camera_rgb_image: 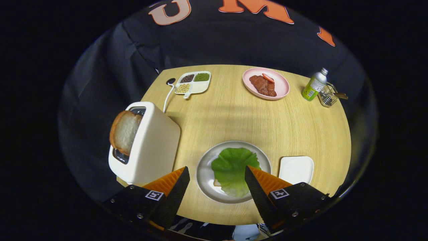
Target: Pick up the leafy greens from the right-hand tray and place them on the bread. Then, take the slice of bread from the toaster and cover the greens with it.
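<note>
Checking greens: we are seeing the crinkled green lettuce leaf [234, 169] lying over the bread [217, 182] on the round grey plate [204, 169].
Toast: we are judging the toaster's slice [124, 131] untaken.
Gripper [217, 175]: we are holding its orange fingers wide apart, gripping nothing.

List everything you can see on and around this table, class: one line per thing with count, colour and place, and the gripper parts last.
table: one, light wood, under everything
toaster: one, white, left of the grey plate
bread slice: one, sticking out of the toaster
grey plate: one, between the fingers
lettuce leaf: one, green, on the grey plate, covering bread
white tray: one, right of the grey plate
pink plate: one, far side, holding meat
divided dish: one, white, far left, holding grains
bottle: one, green, far right
wire basket: one, beside the bottle
gripper: one, orange fingers open above the grey plate
</note>
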Motion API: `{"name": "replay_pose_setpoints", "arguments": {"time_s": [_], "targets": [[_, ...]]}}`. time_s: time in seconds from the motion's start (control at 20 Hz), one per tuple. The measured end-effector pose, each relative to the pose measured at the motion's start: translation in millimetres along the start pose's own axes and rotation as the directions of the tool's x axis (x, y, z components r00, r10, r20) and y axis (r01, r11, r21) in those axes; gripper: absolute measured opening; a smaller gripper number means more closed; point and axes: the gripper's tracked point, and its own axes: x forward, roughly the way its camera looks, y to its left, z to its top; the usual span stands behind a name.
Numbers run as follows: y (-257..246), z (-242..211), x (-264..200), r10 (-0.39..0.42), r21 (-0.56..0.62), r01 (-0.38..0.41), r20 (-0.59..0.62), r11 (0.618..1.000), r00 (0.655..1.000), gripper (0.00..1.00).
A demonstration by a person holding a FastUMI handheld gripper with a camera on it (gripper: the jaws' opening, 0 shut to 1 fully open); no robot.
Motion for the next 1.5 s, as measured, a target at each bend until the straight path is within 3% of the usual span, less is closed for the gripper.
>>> {"name": "replay_pose_setpoints", "arguments": {"time_s": [0.5, 1.15, 1.35, 1.5], "targets": [[88.2, 50.0, -24.0, 0.039, -0.082, -0.035, 0.048, 0.996, 0.998, 0.99], [169.2, 64.3, 14.5, 0.074, -0.124, -0.075, -0.013, 0.989, 0.997, 0.98], [173.0, 63.7, 23.5, 0.057, -0.102, -0.060, -0.032, 0.993, 0.998, 0.78], [171.9, 62.1, 26.7, 0.043, -0.090, -0.046, -0.045, 0.995, 0.998, 0.42]]}}
